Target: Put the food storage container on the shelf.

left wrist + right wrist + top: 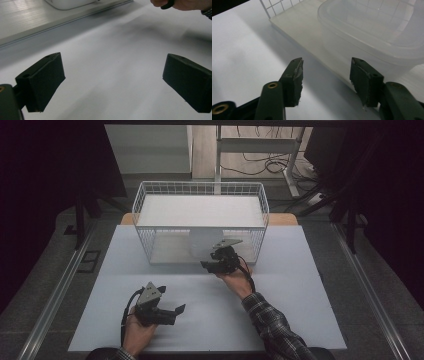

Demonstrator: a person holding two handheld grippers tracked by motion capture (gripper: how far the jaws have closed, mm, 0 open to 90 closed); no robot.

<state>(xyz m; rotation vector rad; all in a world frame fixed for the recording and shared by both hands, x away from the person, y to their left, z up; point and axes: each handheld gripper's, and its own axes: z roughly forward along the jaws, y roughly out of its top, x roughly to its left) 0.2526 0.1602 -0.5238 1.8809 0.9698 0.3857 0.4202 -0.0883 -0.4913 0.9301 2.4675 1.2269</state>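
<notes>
Both tools empty, jaws apart. Right tool [325, 76] is just short of the clear tub [372, 32]; thin slick rim could slip out, I reckon.

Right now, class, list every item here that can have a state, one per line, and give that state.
Left claw: open, empty, low over the table.
Right claw: open, empty, at the basket's open front.
Wire basket: lying on its side, opening facing the person.
Plastic container: inside the basket, lidless, not gripped.
</notes>
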